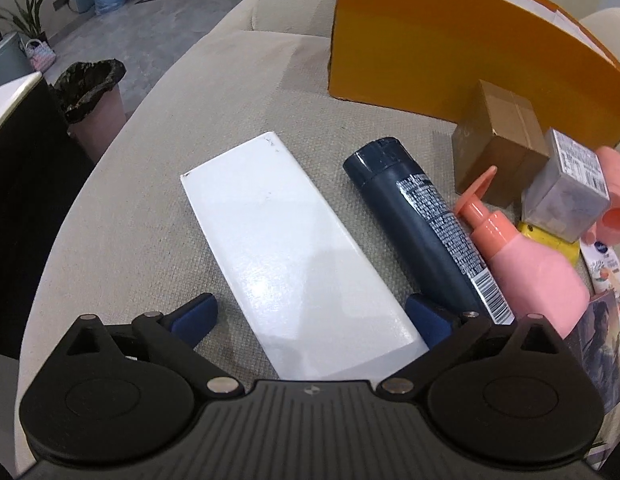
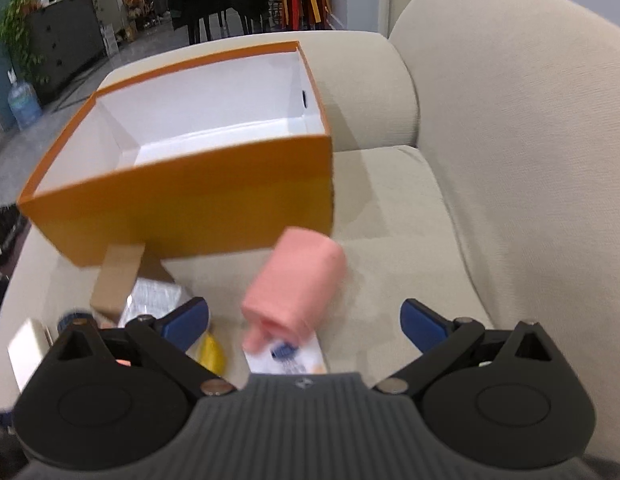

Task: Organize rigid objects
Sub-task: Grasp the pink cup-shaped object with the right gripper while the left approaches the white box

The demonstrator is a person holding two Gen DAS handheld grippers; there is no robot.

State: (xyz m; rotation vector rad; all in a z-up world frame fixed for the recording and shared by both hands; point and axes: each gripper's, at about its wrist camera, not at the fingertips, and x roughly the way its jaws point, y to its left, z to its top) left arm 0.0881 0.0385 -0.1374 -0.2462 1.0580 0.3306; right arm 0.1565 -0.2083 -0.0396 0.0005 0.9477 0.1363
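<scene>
A long white box (image 1: pixel 288 248) lies flat on the beige sofa seat between the wide-open jaws of my left gripper (image 1: pixel 312 318). Right of it lie a dark blue bottle (image 1: pixel 426 224), a pink pump bottle (image 1: pixel 530 268), a brown carton (image 1: pixel 494 152) and a grey box (image 1: pixel 566 188). An open orange box (image 2: pixel 190 196) with a white inside stands behind them. My right gripper (image 2: pixel 306 326) is open over a pink cap (image 2: pixel 296 284) on a white tube (image 2: pixel 288 356), not touching it.
A yellow item (image 2: pixel 212 352) and a photo card (image 1: pixel 598 340) lie among the pile. The sofa back (image 2: pixel 530 140) rises on the right. A bin with a black bag (image 1: pixel 92 92) stands on the floor past the seat's left edge.
</scene>
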